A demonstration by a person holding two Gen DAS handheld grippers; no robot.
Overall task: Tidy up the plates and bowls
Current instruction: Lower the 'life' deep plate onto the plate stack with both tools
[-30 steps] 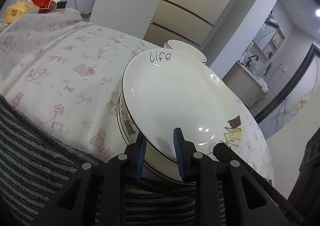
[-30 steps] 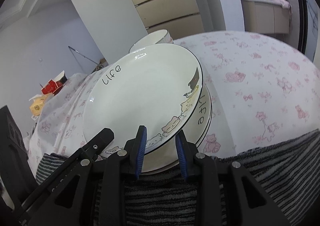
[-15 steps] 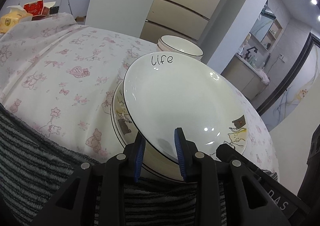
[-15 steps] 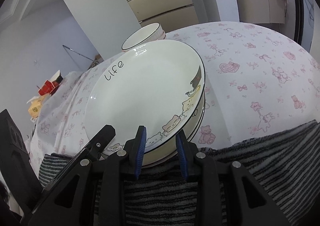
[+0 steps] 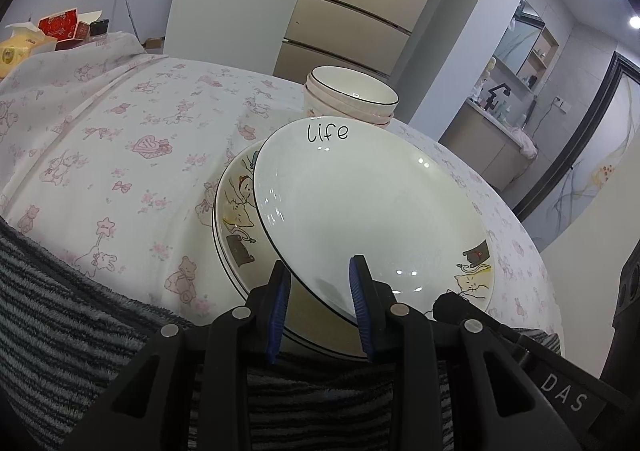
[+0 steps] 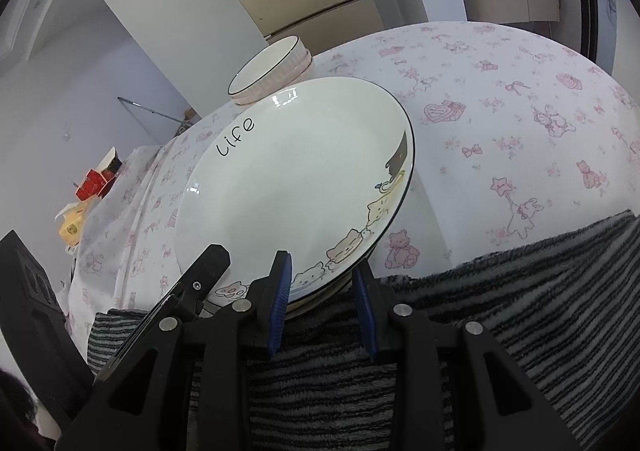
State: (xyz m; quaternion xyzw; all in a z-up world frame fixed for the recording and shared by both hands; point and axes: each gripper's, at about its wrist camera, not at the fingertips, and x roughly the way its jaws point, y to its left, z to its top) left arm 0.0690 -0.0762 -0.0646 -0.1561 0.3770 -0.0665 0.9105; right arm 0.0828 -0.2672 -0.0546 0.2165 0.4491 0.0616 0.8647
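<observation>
A white plate (image 5: 360, 207) with "Life" lettering and cat drawings is held by its near rim over a second cat plate (image 5: 236, 227) lying on the table. My left gripper (image 5: 320, 295) is shut on the top plate's rim. My right gripper (image 6: 322, 281) is shut on the same plate (image 6: 296, 179) from the other side, with the left gripper's finger beside it. The top plate sits shifted right of the lower plate. A stack of white bowls (image 5: 350, 97) stands behind the plates and also shows in the right wrist view (image 6: 272, 69).
The round table has a pink-print white cloth (image 5: 100, 139) and a grey striped towel (image 5: 60, 311) along its near edge. Red and yellow boxes (image 5: 60, 29) sit at the far left. A fridge (image 5: 348, 7) and a counter (image 5: 492, 139) stand beyond.
Both grippers have lowered the top plate toward the lower plate and pulled back slightly, so the bowl stack behind has come into full view. Both grips are unchanged.
</observation>
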